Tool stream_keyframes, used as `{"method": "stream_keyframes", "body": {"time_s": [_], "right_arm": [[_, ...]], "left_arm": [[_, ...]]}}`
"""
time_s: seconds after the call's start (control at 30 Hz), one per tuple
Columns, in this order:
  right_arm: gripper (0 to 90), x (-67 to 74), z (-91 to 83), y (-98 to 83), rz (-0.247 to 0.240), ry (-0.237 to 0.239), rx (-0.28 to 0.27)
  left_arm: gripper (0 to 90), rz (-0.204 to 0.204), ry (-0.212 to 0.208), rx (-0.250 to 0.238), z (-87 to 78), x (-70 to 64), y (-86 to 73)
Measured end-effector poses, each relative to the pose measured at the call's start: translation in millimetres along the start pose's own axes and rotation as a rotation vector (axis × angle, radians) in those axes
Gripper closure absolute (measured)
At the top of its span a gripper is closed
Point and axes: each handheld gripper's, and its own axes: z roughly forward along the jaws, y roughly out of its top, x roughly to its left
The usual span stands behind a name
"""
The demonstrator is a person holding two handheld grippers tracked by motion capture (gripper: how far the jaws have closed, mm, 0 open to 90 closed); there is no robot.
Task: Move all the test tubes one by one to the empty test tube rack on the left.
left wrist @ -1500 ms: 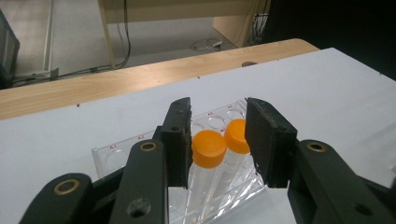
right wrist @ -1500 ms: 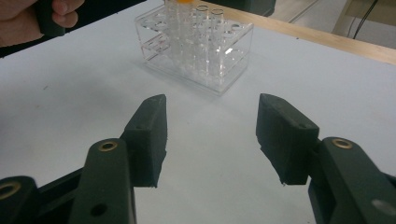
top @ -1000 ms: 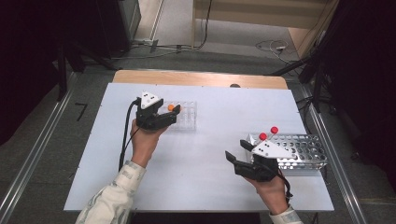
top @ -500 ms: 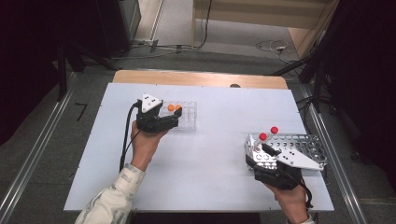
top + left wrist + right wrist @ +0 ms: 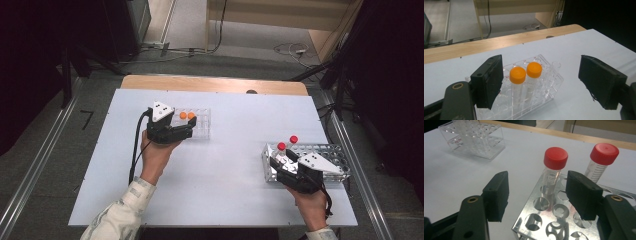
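Left gripper (image 5: 186, 133) jaws apart, just widened, empty, facing clear rack (image 5: 199, 123) near bench's far edge. Right gripper (image 5: 537, 196) open, just narrowing, at metal rack's (image 5: 327, 152) left end by the right edge; red tube (image 5: 552, 168) between jaws, untouched.

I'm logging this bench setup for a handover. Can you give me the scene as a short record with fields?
surface: white table
clear rack: two orange-capped tubes upright, side by side
metal rack: two red-capped tubes upright
left tongs: open, jaws have just been opening, either side of the orange-capped tubes, not touching
right tongs: open, jaws have just been closing, nearer red-capped tube between them, not pressed
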Motion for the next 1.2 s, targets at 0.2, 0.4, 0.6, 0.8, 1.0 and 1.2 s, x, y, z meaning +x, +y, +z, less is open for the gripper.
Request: {"method": "stream_keyframes", "body": {"time_s": [0.2, 0.4, 0.6, 0.8, 1.0, 1.2], "right_arm": [[40.0, -6.8, 11.7, -1.4, 0.019, -0.016, 0.026], [49.1, -8.9, 18.7, -1.9, 0.015, -0.031, 0.032], [59.1, -8.8, 23.8, -3.3, 0.009, -0.045, 0.041], [63.9, -8.2, 26.6, -2.3, 0.004, -0.054, 0.042], [70.7, -8.5, 27.0, -1.4, -0.001, -0.055, 0.044], [70.9, -9.2, 20.2, 6.0, -0.003, -0.050, 0.017]], "left_arm": [[19.9, 0.003, -0.005, 0.004, 0.2, -1.3, 0.0], [20.0, 0.003, -0.012, 0.009, 2.3, -2.9, -0.6], [20.1, 0.005, -0.015, 0.010, 3.1, -4.5, -0.7], [20.2, 0.004, -0.016, 0.011, 2.8, -4.3, -0.6], [20.3, 0.003, -0.017, 0.009, 2.1, -4.3, -0.3], [20.3, 0.004, -0.017, 0.010, 2.7, -5.1, -0.5]]}}
